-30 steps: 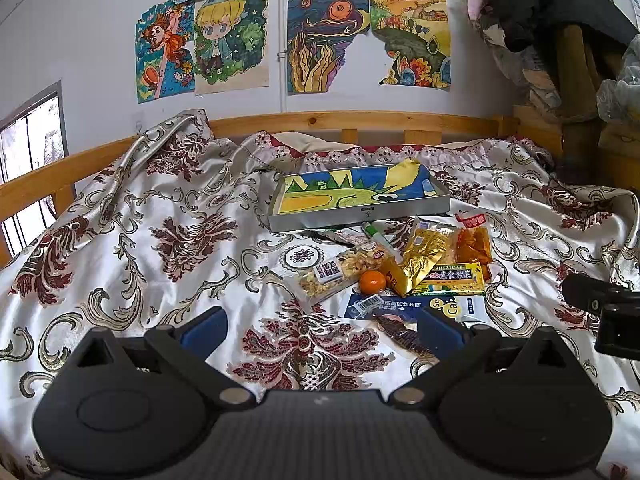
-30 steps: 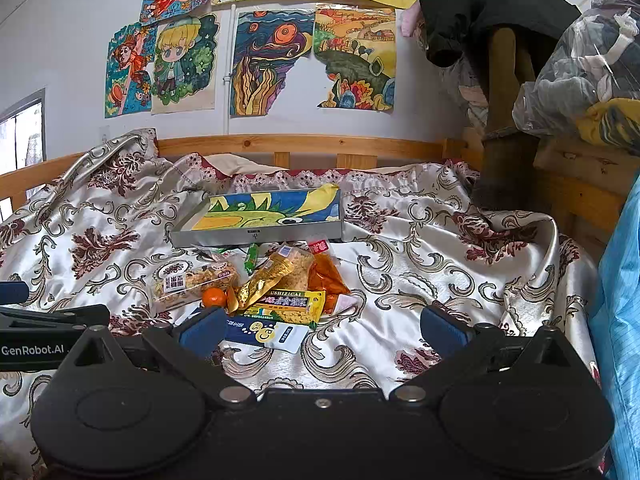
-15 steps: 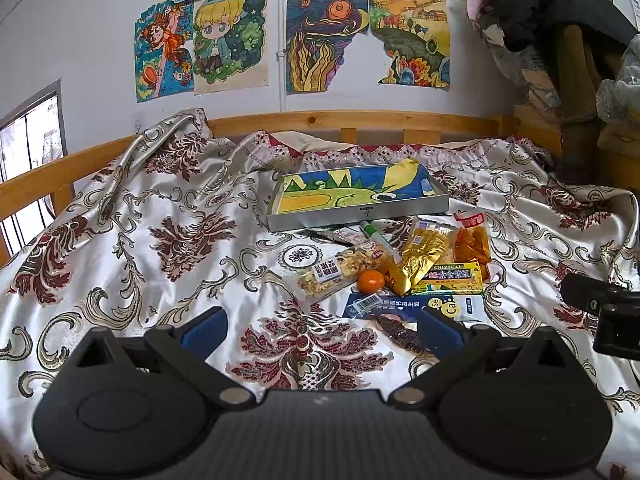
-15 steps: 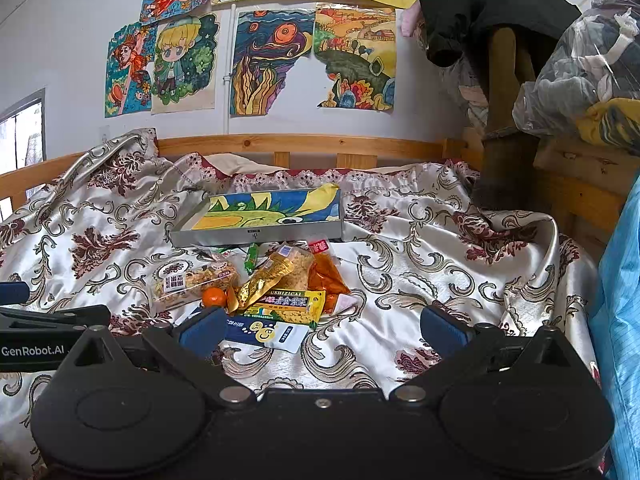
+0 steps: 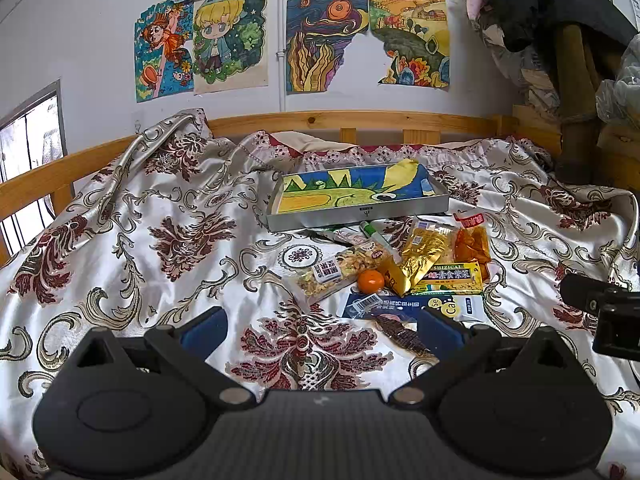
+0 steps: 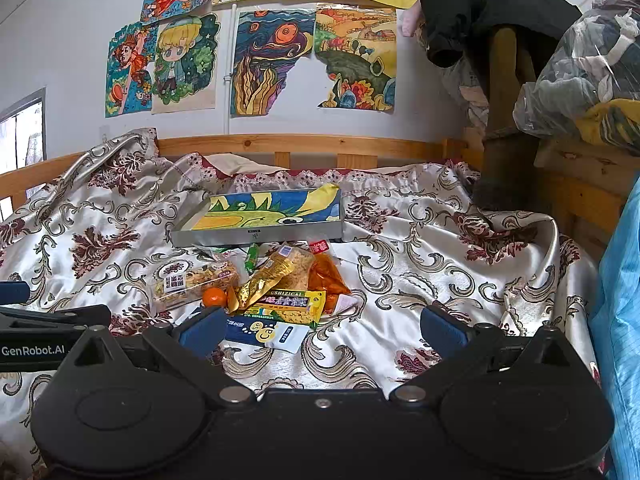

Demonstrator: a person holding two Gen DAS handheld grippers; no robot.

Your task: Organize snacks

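Observation:
A heap of snacks lies on the patterned bedspread: a clear nut bar packet, a small orange, a gold foil pack, an orange-red pack, a yellow box, a blue-white sachet and a dark strip. Behind them sits a shallow grey tray lined with a drawing. My left gripper is open, short of the heap. My right gripper is open, its left finger over the sachet's corner.
A wooden bed rail runs along the back and left. A wooden post and bagged clothes stand at the right. A blue sheet hangs at the right edge. Bare bedspread lies to the left.

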